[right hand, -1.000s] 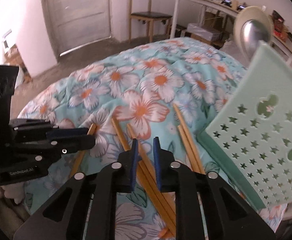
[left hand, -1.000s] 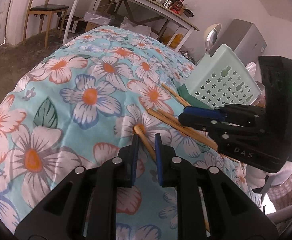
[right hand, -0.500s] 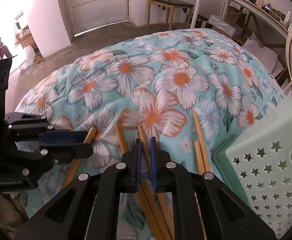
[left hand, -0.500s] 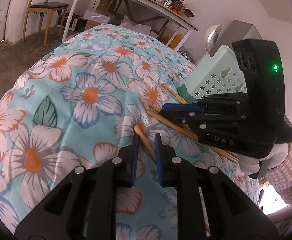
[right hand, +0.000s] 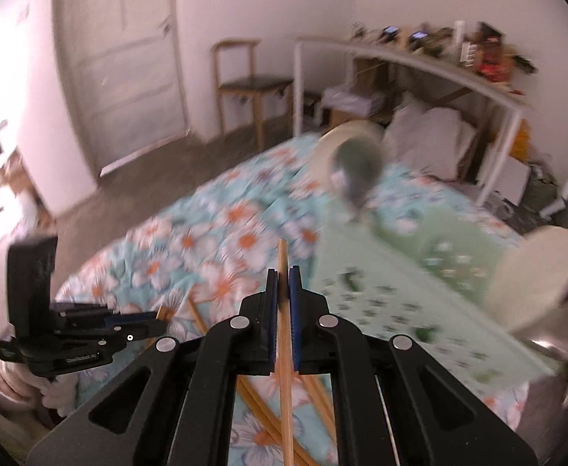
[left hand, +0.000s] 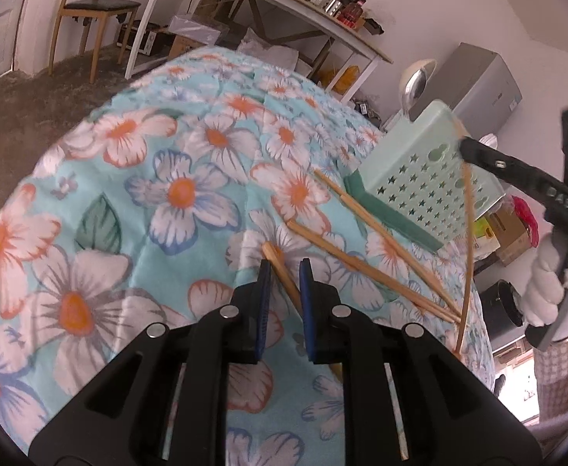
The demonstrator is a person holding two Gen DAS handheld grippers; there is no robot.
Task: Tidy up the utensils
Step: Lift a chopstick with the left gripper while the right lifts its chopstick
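Right tongs (right hand: pixel 283 281), a second ago still on the bed, now pinch a lifted chopstick (right hand: pixel 284 349) near the holder (left hand: pixel 420 178); left tongs (left hand: pixel 284 272), spread, straddle another.

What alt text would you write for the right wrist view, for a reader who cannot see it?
The right gripper is shut on a thin wooden chopstick, lifted above a floral turquoise bedspread where more wooden chopsticks lie. A blurred pale green perforated plastic holder stands at right; the left gripper sits low at left.
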